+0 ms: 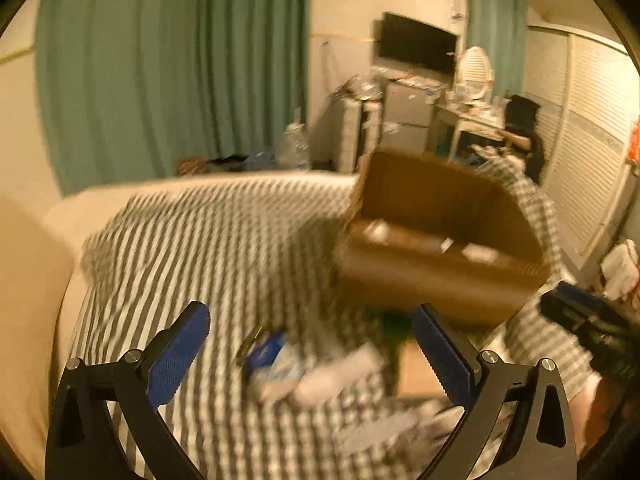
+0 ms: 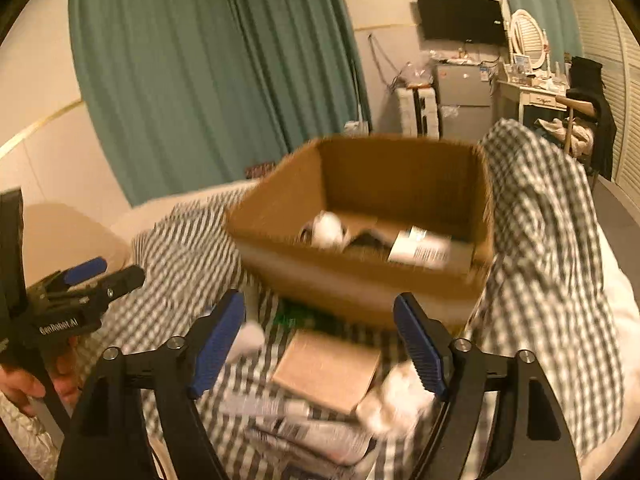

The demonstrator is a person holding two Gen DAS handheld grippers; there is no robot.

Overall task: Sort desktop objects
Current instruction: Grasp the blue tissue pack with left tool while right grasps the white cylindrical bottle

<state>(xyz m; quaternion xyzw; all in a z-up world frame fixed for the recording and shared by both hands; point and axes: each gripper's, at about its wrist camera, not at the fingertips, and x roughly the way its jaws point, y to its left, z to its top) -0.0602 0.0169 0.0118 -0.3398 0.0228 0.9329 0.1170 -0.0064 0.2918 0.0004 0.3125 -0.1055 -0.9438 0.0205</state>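
An open cardboard box [image 2: 360, 284] stands on the checked bedspread [image 2: 180, 248]. It holds a white round item [image 2: 328, 228], a dark item and a white labelled pack [image 2: 420, 248]. In front of it lies a blurred pile: a small flat brown box [image 2: 328, 368], a white lump [image 2: 396, 404], printed tubes [image 2: 304, 428] and something green [image 2: 296, 316]. My right gripper [image 2: 320, 302] hangs open over the flat brown box, holding nothing. My left gripper [image 1: 310, 312] is open and empty over a blue pack [image 1: 266, 350] and a white item [image 1: 340, 372]. The cardboard box [image 1: 432, 272] sits just beyond.
The bedspread bunches up high to the right of the box [image 2: 540, 220]. A cream pillow [image 1: 28, 300] lies at the left. Green curtains [image 2: 200, 80], a small fridge [image 2: 464, 96], a wall TV [image 2: 460, 16] and a cluttered dressing table [image 2: 536, 92] stand beyond the bed.
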